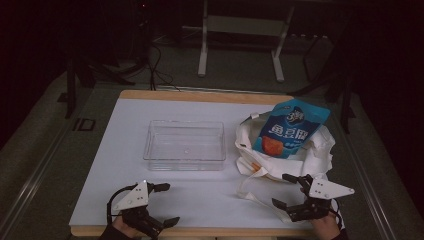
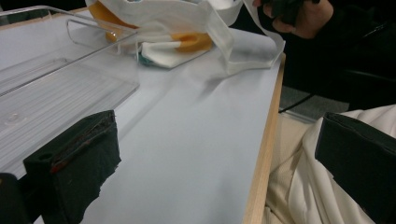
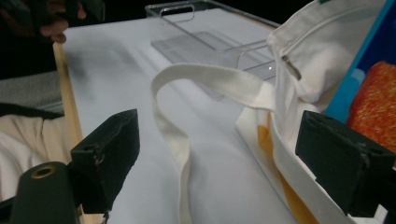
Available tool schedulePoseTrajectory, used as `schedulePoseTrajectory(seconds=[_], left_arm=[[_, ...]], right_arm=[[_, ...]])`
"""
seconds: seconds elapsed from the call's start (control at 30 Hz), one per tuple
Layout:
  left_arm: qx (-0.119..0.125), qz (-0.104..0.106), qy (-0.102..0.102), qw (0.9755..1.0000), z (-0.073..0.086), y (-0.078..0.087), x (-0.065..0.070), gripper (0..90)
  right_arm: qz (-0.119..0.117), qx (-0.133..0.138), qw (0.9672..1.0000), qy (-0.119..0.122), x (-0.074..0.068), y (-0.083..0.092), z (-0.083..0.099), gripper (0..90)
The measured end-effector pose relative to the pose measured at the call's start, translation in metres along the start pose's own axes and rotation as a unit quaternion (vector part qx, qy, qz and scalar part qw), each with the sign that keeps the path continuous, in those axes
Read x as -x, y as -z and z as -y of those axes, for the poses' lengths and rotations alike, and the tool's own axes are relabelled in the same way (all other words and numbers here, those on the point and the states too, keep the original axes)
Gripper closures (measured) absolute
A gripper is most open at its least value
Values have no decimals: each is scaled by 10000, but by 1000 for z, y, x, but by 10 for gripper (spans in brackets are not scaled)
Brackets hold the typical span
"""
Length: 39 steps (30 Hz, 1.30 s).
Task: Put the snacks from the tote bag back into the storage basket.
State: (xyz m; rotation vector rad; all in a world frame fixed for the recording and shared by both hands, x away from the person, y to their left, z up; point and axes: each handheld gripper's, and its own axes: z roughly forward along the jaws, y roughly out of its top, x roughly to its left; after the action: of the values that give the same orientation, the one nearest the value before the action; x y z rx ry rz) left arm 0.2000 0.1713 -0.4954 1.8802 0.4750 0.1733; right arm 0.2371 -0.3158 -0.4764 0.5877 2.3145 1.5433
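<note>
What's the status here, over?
Left gripper and right gripper: jaws open, empty. Snack pouch lies on canvas bag. Clear tray empty. Bag strap between right jaws.

One tote bag (image 1: 285,155); one snack pouch (image 1: 290,127); one clear tray (image 1: 184,145).

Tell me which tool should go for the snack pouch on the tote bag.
Probably the right tool: it sits open beside the tote bag holding the blue snack pouch. The left tool, also open, is farther off, nearer the clear tray.
</note>
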Motion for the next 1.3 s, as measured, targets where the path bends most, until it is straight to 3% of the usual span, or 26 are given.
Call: schedulePoseTrajectory(seconds=[0.17, 0.23, 0.33, 0.43, 0.53, 0.67, 0.73, 1.0, 1.13, 1.3], left_arm=[[-27, 54, -79, 9999, -5, -4, 2, 1], [-182, 202, 271, 9993, -6, -8, -1, 1], [-303, 454, 478, 9974, -10, -12, -1, 1], [-400, 648, 578, 9954, -15, -14, -2, 1], [-302, 716, 632, 9950, -21, -16, -2, 1], [-291, 528, 524, 9968, -29, -20, -5, 1], [-259, 551, 494, 9969, -33, -23, -7, 1], [-343, 687, 285, 9966, -54, -42, -9, 1], [-358, 642, 125, 9972, -63, -51, -11, 1], [-221, 677, 140, 9974, -74, -58, -19, 1]], right_arm=[[-165, -16, 9998, -57, 1, 3, -3, 130], [-227, -21, 9997, -88, 2, 5, -7, 125], [-351, -136, 9993, -70, 2, 5, -10, 125], [-439, -288, 9986, -23, 1, 5, -12, 125], [-518, -340, 9981, 42, 0, 4, -14, 125], [-519, -292, 9982, 98, -2, 4, -19, 126], [-609, -228, 9979, 78, -1, 5, -22, 126], [-530, -143, 9982, 231, 5, 10, -34, 126], [-477, -104, 9984, 285, 10, 13, -38, 126], [-411, -17, 9988, 256, 19, 17, -44, 119]])
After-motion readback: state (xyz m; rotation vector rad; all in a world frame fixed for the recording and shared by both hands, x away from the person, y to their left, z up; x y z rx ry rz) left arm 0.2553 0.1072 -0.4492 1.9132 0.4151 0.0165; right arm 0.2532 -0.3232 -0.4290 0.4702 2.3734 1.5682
